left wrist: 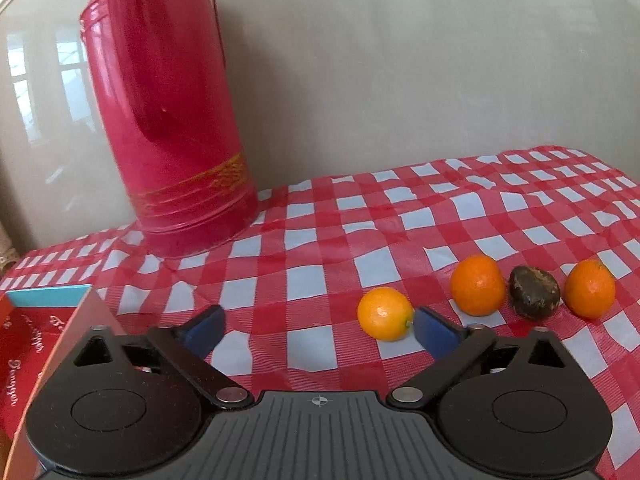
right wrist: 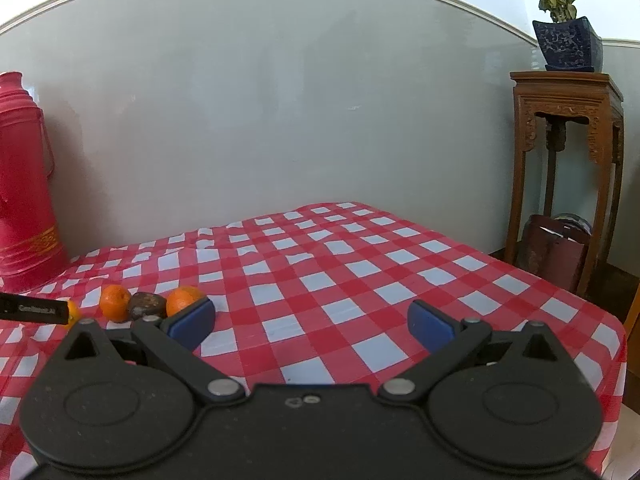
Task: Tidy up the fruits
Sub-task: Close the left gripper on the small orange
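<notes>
Three oranges and a dark brown fruit lie in a row on the red-and-white checked tablecloth (left wrist: 304,240). In the left wrist view the nearest orange (left wrist: 385,313) sits just inside my right blue pad (left wrist: 434,332). A second orange (left wrist: 477,285), the dark fruit (left wrist: 534,292) and a third orange (left wrist: 589,289) lie further right. My left gripper (left wrist: 320,326) is open and holds nothing. My right gripper (right wrist: 312,322) is open and empty over the cloth. The right wrist view shows an orange (right wrist: 114,303), the dark fruit (right wrist: 147,306) and another orange (right wrist: 182,299) at left.
A tall red thermos (left wrist: 168,120) stands at the back left by the wall. A red box with a teal edge (left wrist: 44,340) sits at the left. A wooden stand (right wrist: 568,168) with a potted plant (right wrist: 566,32) is past the table's right edge. The left gripper's finger (right wrist: 34,308) enters the right wrist view at left.
</notes>
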